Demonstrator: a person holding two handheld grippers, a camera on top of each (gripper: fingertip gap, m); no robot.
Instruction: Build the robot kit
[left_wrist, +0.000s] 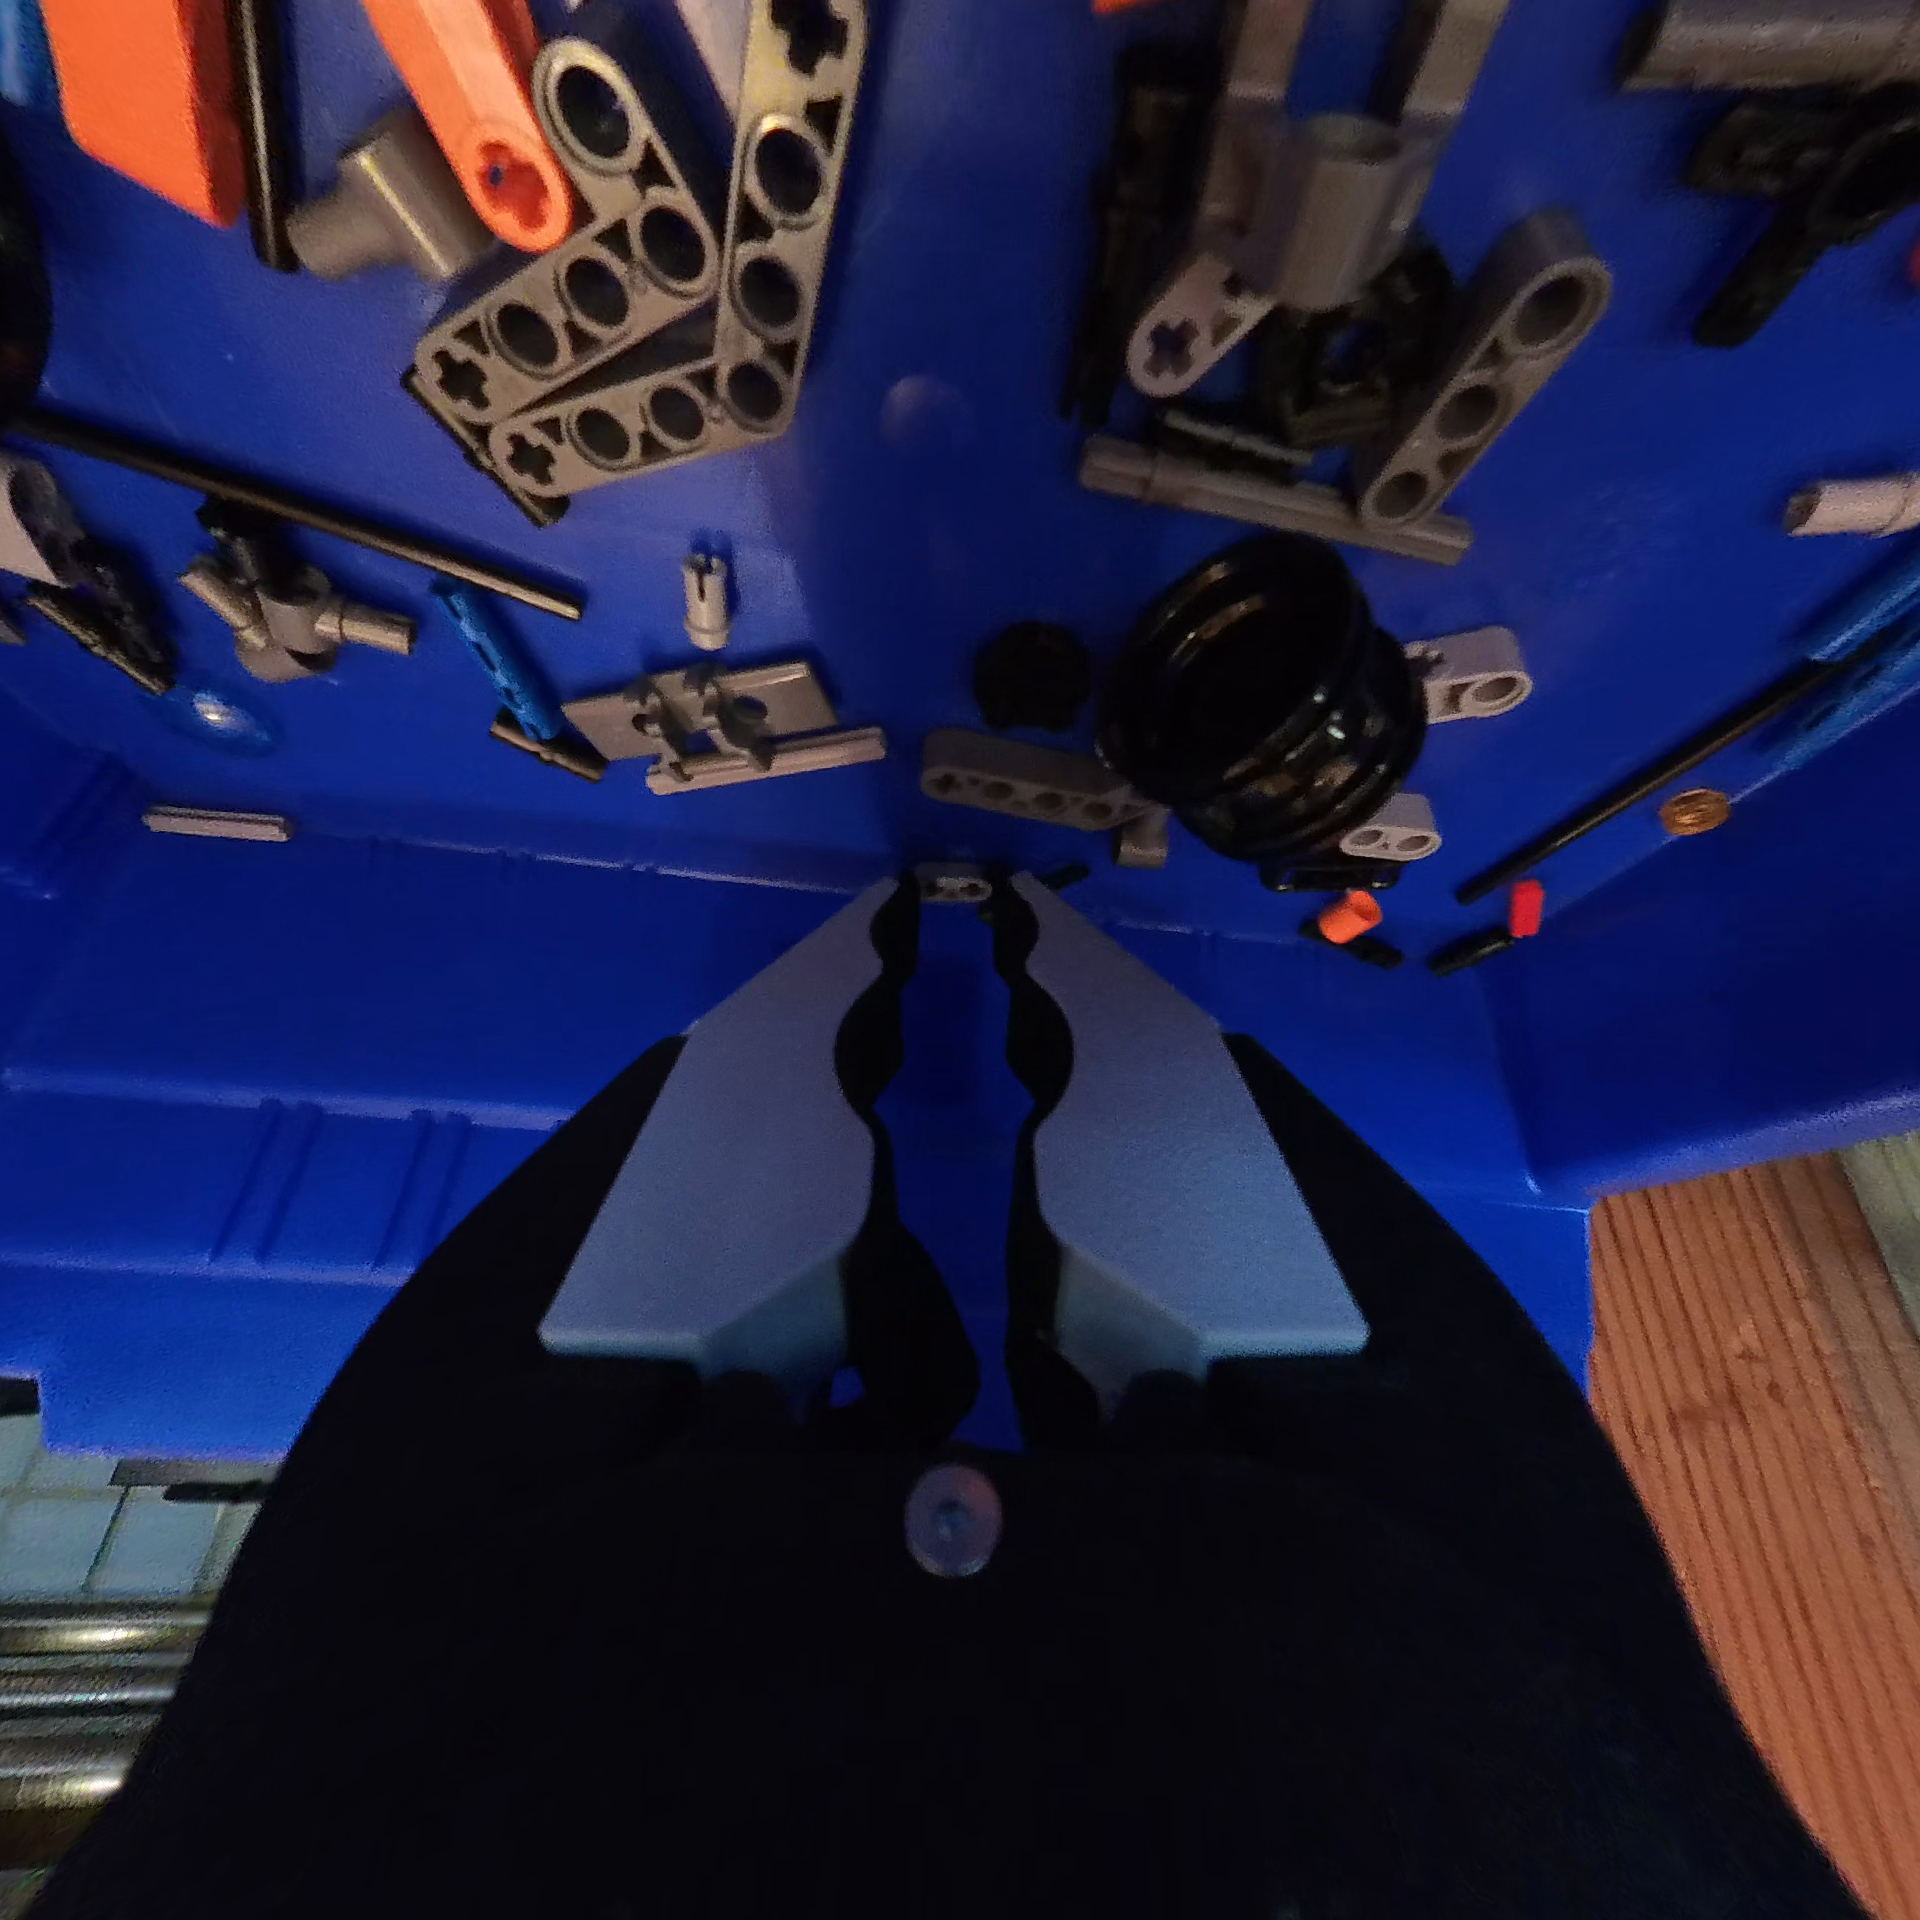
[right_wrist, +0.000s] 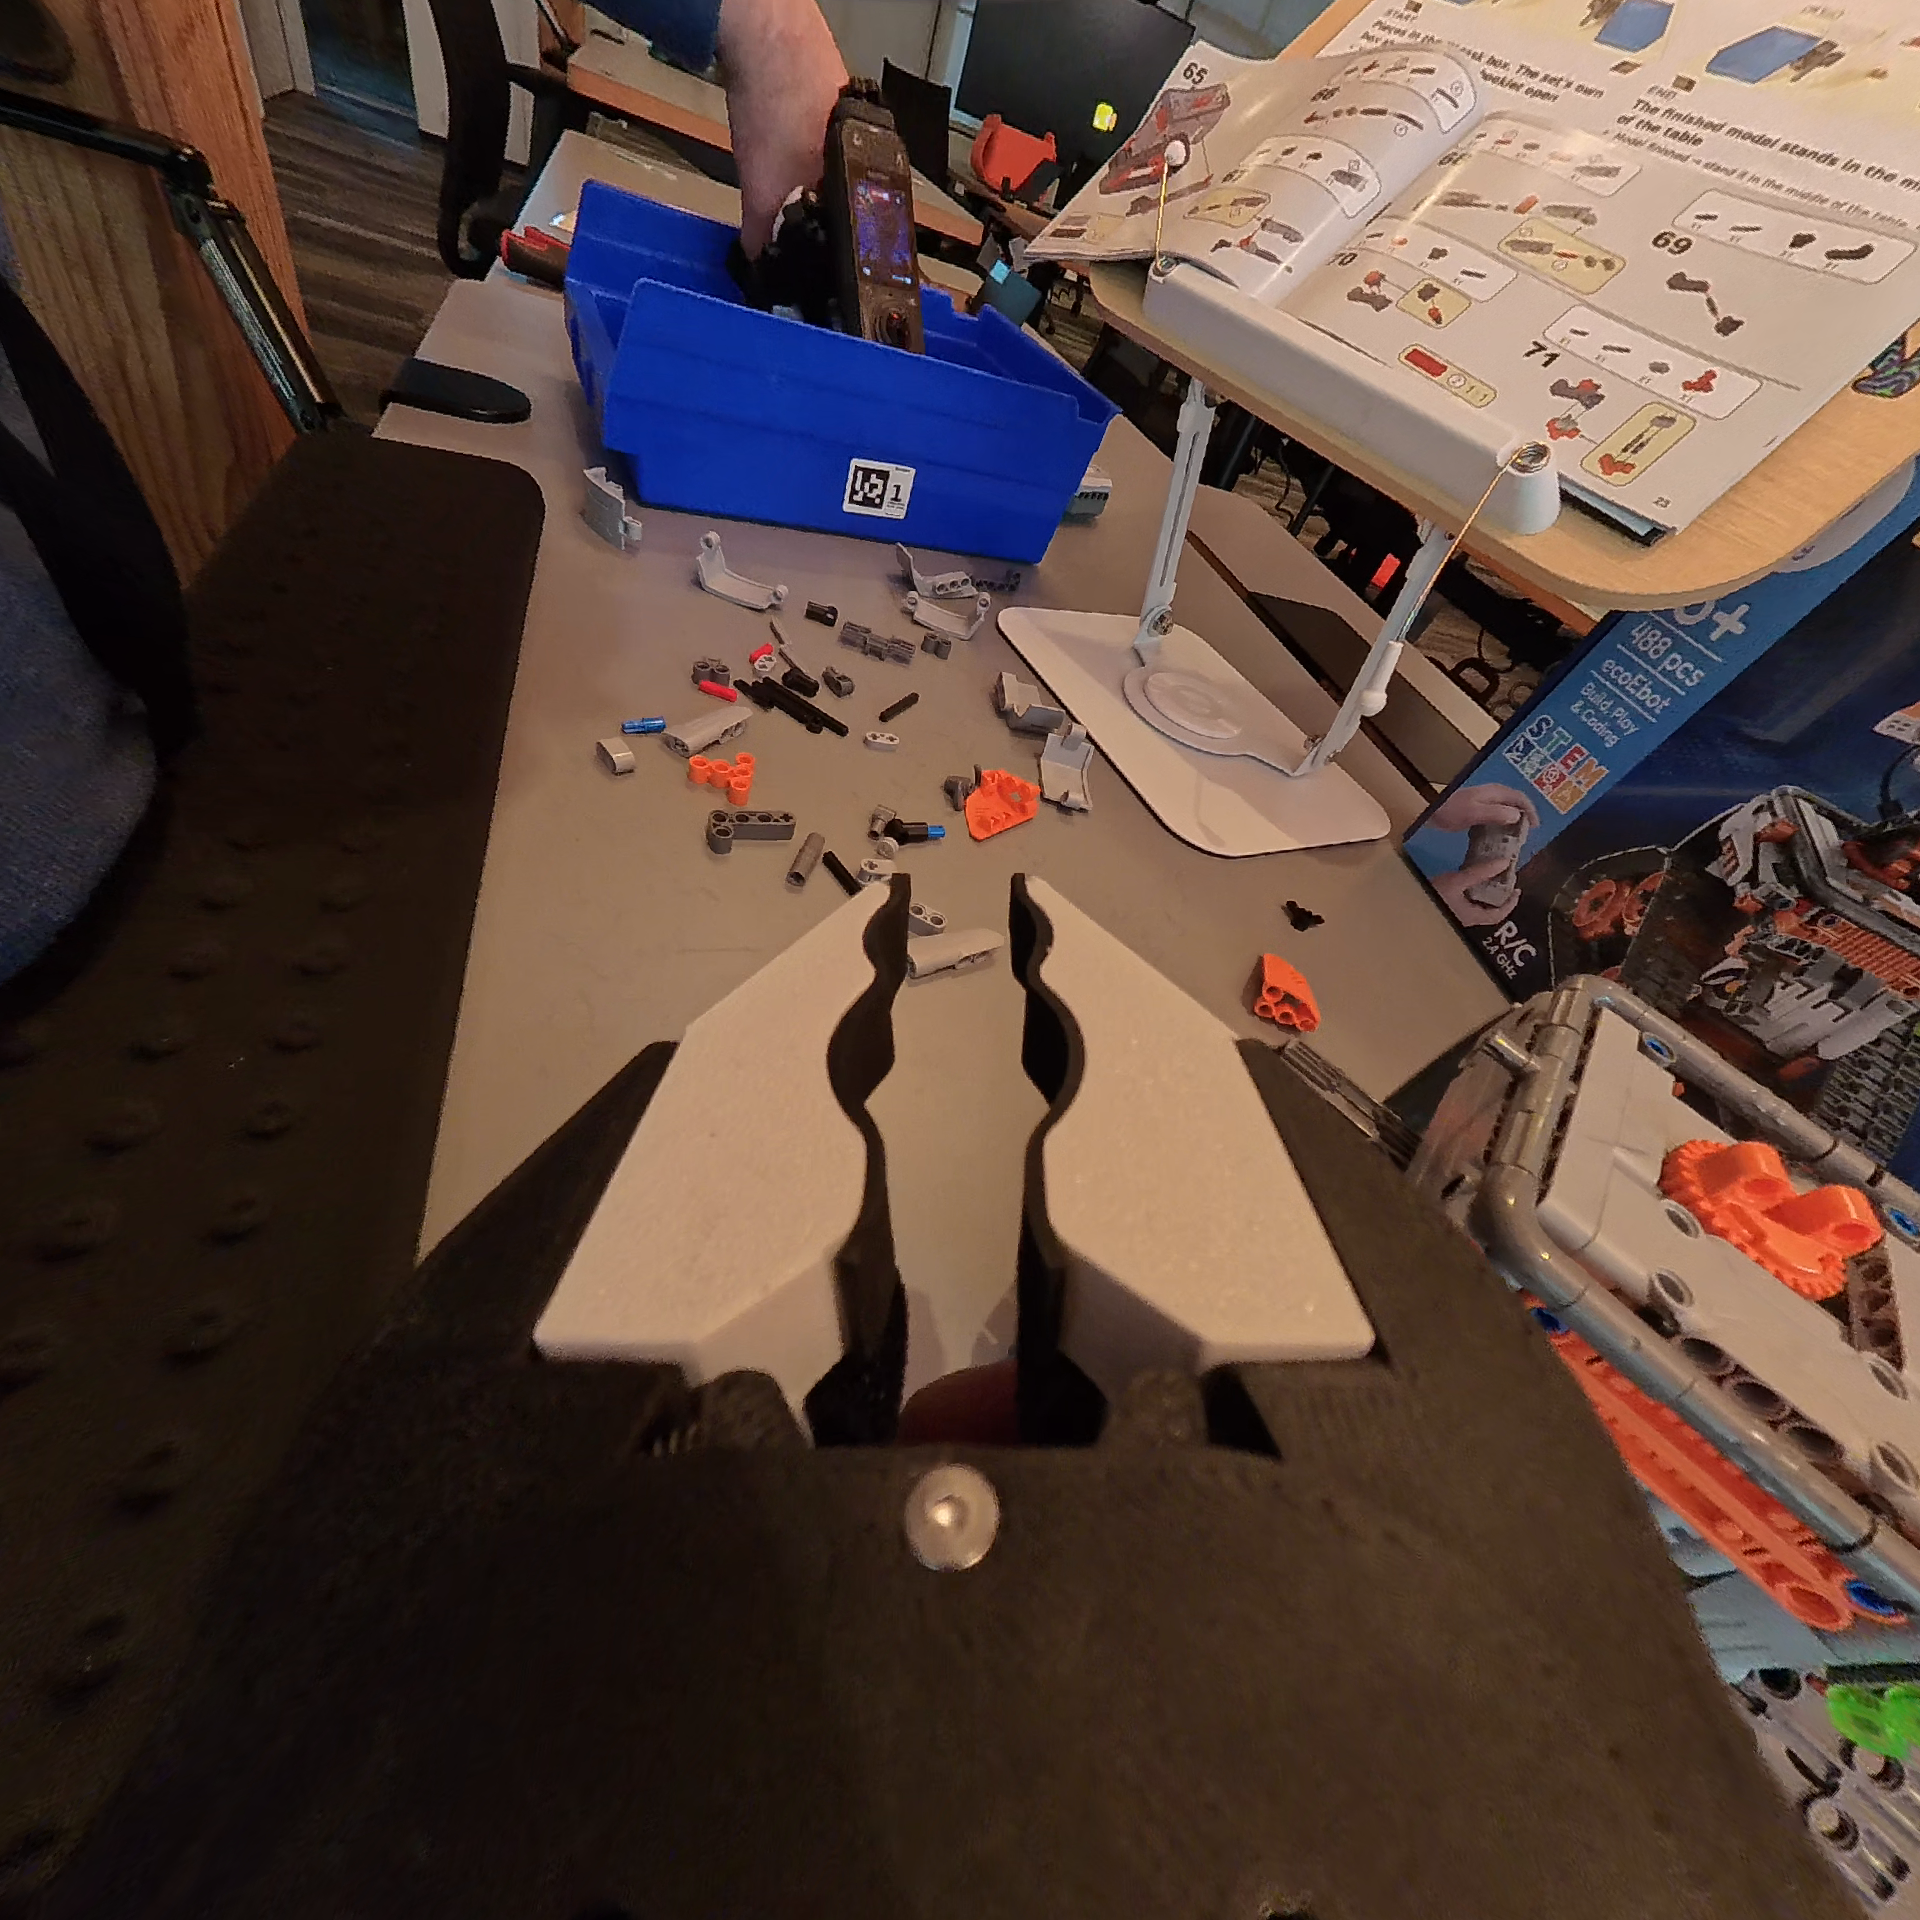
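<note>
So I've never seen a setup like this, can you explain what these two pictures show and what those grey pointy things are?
The grey things are tongs: a person holds one two-finger gripper in each hand, each with a camera looking along its fingers.

The left camera looks down into a blue bin of building parts. The left tongs are nearly closed around a small grey piece at their tips, beside a black wheel.

The right camera looks across a grey table strewn with loose parts. The right tongs are open and empty. Beyond stand the same blue bin, an instruction booklet on a stand, and a half-built model at right.
</note>
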